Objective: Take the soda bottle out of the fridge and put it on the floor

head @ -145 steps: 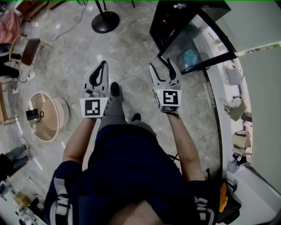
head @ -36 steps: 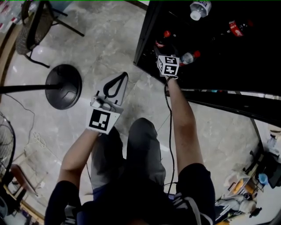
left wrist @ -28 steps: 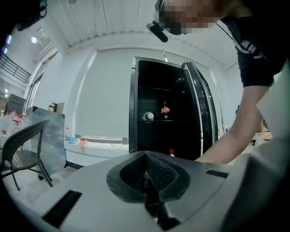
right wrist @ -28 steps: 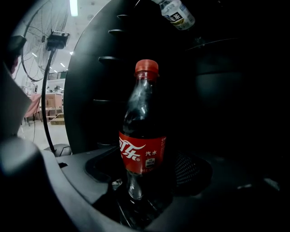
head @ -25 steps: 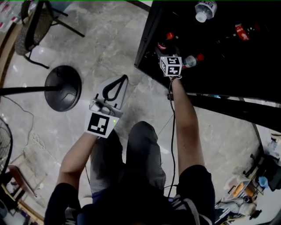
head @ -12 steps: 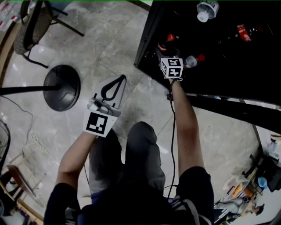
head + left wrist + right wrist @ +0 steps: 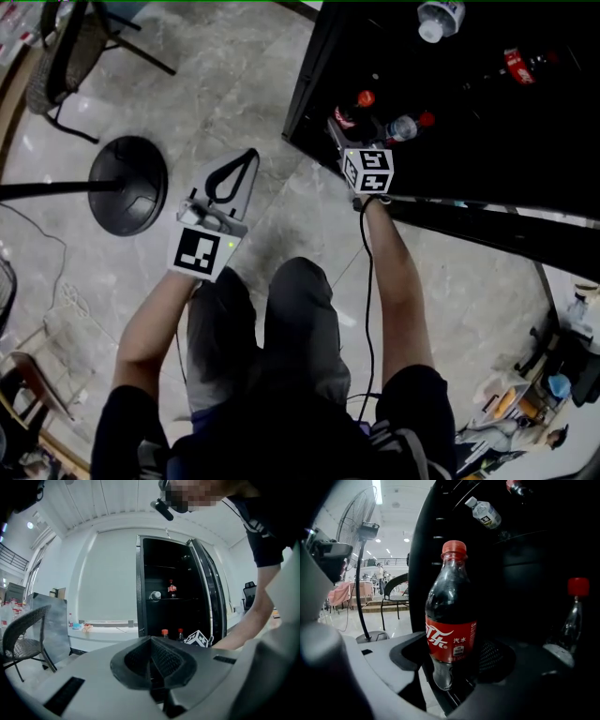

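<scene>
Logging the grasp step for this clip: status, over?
Left gripper shut, empty. Right gripper jaws have just been closing, clamped on soda bottle, upright, at fridge mouth. Second red-capped bottle beside it, apart.

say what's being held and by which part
The right gripper, whose jaws have just been closing, grips the soda bottle low on its body, around the bottom of the red label. The left gripper is shut and holds nothing.

The soda bottle (image 7: 449, 620), dark cola under a red cap and red label, is standing upright in the middle of the right gripper view. It is sitting between the jaws of the right gripper (image 7: 454, 663), which have just been closing on it. In the head view's upper middle it is showing at the front edge of the black fridge (image 7: 302, 94), which is standing open.
</scene>
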Demonstrator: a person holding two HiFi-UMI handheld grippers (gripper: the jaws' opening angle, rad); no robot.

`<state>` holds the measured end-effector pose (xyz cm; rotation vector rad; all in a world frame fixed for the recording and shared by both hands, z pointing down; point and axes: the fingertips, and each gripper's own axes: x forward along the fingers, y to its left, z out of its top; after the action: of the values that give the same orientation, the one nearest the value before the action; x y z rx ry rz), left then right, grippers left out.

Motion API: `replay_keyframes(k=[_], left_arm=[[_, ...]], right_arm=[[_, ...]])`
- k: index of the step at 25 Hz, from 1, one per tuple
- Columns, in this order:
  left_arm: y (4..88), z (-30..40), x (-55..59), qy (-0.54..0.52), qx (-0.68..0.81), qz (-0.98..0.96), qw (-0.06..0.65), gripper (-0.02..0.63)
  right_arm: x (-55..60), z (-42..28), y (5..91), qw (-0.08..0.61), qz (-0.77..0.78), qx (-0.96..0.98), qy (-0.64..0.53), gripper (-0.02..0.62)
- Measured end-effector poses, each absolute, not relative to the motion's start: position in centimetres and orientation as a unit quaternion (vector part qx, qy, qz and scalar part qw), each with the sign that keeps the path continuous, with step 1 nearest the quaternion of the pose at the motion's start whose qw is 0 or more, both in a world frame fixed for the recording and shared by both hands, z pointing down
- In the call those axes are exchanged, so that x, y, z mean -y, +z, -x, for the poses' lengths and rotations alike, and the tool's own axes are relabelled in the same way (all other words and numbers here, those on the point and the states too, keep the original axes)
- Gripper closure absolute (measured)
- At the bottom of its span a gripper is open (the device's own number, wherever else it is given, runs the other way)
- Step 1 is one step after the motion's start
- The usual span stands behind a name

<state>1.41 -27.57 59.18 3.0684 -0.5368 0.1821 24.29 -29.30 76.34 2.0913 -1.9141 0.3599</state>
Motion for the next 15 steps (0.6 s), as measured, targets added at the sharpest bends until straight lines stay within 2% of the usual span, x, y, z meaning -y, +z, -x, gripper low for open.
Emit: replay_keyframes(k=[6, 15], left_arm=[[60.9, -1.7, 28.2, 0.060, 0.162, -0.985, 0.005, 0.583], [65.0, -1.8, 29.2, 0.064, 0.129, -0.989, -0.022, 0.583]], right_arm=[[25.3, -21.0, 75.6, 0.130, -0.709, 0.681, 0.125, 0.281], [21.0, -15.4, 79.3, 0.143, -0.676, 0.710, 0.136, 0.281]])
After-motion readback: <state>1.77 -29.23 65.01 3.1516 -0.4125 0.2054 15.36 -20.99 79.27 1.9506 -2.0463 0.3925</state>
